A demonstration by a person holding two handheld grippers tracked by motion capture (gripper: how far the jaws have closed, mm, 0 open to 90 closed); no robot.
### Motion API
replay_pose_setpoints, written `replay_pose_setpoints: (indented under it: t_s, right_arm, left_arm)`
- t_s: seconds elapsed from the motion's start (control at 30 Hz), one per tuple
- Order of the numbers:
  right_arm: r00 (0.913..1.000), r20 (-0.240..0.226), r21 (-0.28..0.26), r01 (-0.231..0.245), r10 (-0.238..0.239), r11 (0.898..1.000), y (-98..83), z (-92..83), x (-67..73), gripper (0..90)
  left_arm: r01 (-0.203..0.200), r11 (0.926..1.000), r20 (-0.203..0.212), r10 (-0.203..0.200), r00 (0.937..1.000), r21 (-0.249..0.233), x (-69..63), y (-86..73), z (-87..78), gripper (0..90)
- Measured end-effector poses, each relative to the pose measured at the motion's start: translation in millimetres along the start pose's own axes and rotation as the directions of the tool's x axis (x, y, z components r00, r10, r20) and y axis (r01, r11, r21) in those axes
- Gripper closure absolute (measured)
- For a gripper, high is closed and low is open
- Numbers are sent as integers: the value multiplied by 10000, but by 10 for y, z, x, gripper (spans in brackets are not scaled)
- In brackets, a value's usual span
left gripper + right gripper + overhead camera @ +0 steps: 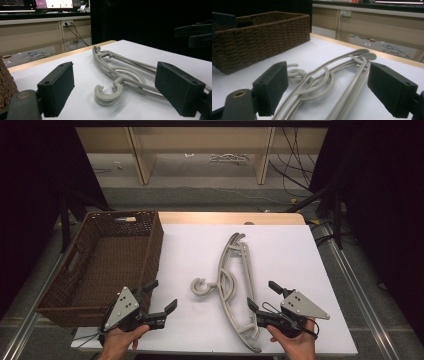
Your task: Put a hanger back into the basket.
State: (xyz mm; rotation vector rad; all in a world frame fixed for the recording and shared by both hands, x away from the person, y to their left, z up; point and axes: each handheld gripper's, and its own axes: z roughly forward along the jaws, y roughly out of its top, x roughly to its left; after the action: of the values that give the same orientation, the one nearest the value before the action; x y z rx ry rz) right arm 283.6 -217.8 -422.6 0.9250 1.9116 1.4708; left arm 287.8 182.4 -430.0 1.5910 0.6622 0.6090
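A stack of grey plastic hangers (232,275) lies flat on the white table top (290,255), with the hooks (200,287) pointing left toward the basket. My left gripper (162,295) is open just left of the hooks, near the front edge, with nothing between its fingers. In the left gripper view the hangers (120,71) lie ahead between the wide jaws of the left gripper (115,87). My right gripper (262,295) is open beside the hangers' near end, to their right. In the right gripper view the right gripper (329,90) frames the hanger arms (347,82) without touching them.
A brown wicker basket (150,250) stands empty at the table's left, close to my left hand, and its wall (262,37) shows in the right gripper view. Wooden shelving and cables lie on the floor beyond the far edge.
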Motion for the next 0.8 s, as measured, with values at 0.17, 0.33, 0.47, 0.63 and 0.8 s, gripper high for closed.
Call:
replay_pose_setpoints:
  t_s: [0.17, 0.33, 0.47, 0.63, 0.8]
  right_arm:
    - [10000, -37, -39, 77, -78, 10000, -3, 8, 21, 201]
    - [9998, -151, 148, 166, -164, 9998, 0, 11, 30, 204]
    - [9997, -120, 125, 211, -209, 9997, 1, 19, 38, 205]
    - [9991, -186, 423, 380, -372, 9984, 12, 27, 45, 219]
    - [9990, -283, 750, 353, -333, 9966, 62, 47, 66, 231]
  left_arm:
    - [46, 10000, -23, -46, 10000, 16, -7, -3, 3, 158]
    - [-112, 9999, 29, 112, 9999, 20, -11, -1, 5, 158]
    - [-121, 9999, 37, 121, 9999, 32, -9, -3, 9, 158]
    - [-80, 10000, 28, 80, 10000, 57, -19, -5, 14, 158]
    - [-92, 9999, 0, 92, 10000, 92, -13, -4, 14, 158]
